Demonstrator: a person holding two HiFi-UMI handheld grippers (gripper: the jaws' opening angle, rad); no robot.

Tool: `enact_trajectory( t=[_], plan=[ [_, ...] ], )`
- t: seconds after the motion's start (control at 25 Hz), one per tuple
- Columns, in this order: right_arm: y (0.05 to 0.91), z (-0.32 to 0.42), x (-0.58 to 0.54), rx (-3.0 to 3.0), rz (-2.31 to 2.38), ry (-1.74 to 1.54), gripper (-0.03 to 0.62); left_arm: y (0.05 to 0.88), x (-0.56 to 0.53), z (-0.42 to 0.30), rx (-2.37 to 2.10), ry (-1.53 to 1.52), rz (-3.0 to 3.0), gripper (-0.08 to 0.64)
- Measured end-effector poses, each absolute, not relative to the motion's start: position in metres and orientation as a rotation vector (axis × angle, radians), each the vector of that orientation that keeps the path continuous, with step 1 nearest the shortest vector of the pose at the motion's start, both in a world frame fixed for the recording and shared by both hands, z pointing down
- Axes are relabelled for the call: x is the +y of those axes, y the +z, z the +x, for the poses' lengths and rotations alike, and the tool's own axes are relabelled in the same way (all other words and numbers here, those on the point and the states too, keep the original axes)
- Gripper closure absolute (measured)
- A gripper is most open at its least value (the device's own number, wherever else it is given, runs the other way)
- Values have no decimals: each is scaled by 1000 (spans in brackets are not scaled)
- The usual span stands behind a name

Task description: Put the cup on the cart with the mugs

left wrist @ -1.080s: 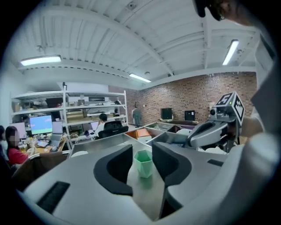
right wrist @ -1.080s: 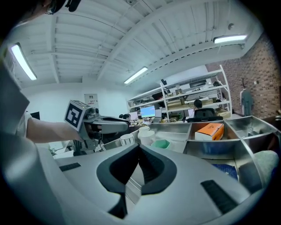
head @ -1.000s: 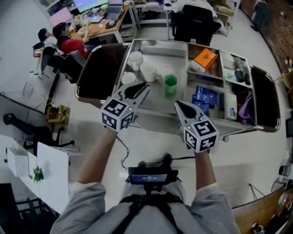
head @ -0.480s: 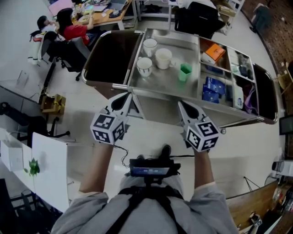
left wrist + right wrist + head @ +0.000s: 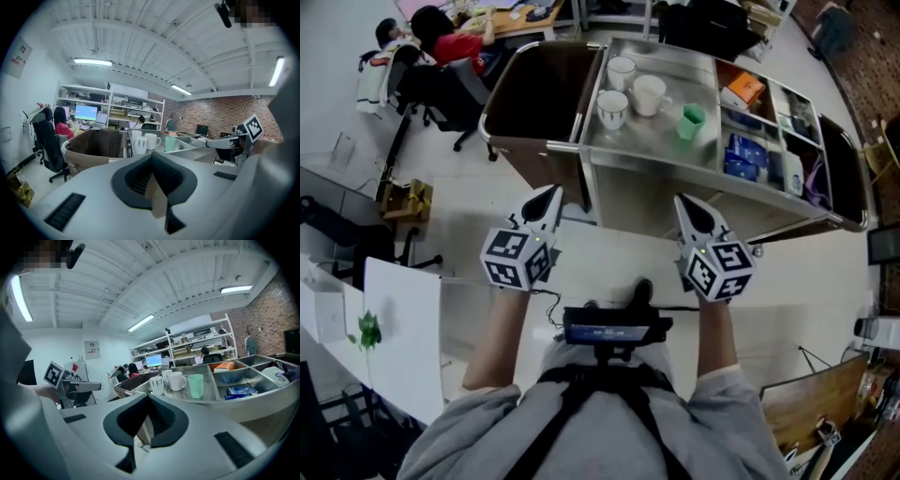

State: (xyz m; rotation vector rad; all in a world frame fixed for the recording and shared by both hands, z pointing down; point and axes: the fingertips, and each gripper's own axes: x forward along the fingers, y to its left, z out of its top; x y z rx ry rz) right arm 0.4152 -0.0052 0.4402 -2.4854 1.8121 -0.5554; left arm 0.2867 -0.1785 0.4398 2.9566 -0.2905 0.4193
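Facing steel cart, pale floor, cup beside mugs, left gripper, right gripper fingers pressed together

The head camera looks steeply down from above the person's shoulders. It takes in the left gripper and right gripper at mid-frame, with the cart beyond them across the top. Each gripper camera rides close behind its own jaws, low and nearly level, and faces the cart from a short way off its front edge. All three views share the cart's tray with the mugs and green cup. Each gripper view also catches the other gripper at its side.
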Motion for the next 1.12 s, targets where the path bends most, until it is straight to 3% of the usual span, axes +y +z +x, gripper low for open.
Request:
enact_trajectory(
  t=[1.12],
  plan=[
    [475,363,7,1748,-2556,-649,601,465,-178,217,-273,437,2918,557]
  ],
)
